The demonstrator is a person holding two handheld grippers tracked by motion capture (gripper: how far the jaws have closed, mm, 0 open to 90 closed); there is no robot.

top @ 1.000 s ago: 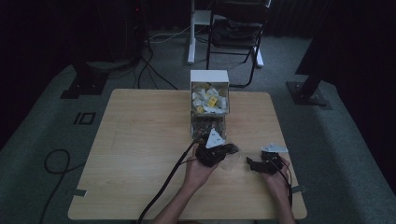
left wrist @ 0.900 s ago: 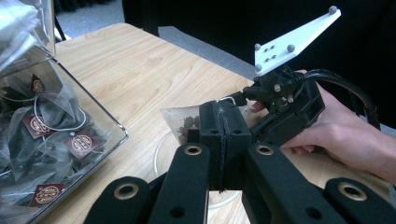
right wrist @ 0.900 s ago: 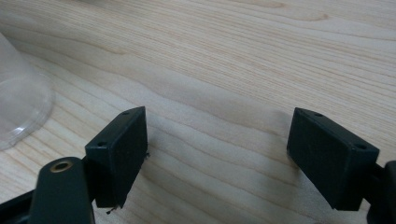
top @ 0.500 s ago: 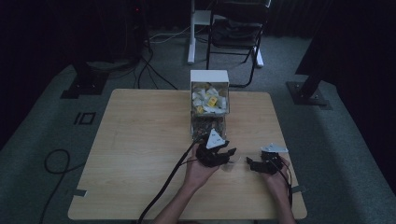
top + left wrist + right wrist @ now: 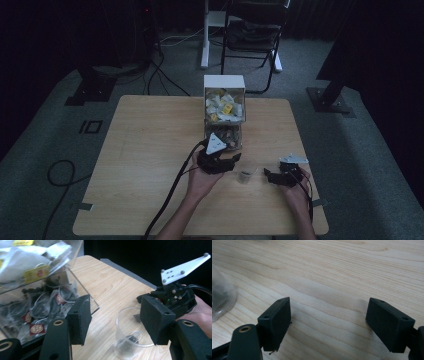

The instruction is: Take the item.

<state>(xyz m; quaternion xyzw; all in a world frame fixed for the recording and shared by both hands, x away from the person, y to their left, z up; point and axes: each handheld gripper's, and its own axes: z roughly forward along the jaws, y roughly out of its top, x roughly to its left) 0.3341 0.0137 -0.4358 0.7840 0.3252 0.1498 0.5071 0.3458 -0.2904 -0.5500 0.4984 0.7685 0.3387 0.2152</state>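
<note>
A clear plastic cup [image 5: 245, 174] stands on the wooden table [image 5: 150, 150] with a dark tea bag in its bottom. My left gripper [image 5: 233, 160] is just left of it, and its open jaws frame the cup [image 5: 130, 335] without touching it. A clear box [image 5: 223, 112] full of tea bags stands behind, close on the left [image 5: 37, 290] in the left gripper view. My right gripper [image 5: 270, 176] rests low on the table right of the cup, open and holding nothing [image 5: 332, 320]. The cup's edge [image 5: 222, 297] shows at its left.
The right gripper [image 5: 172, 300] with its white plate lies beyond the cup in the left gripper view. A cable [image 5: 170, 195] trails from the left gripper to the table's near edge. A chair [image 5: 252, 30] and stand bases sit on the floor beyond the table.
My left gripper has shifted to the left and slightly back, which uncovers the cup between the two grippers. The right gripper has stayed in place.
</note>
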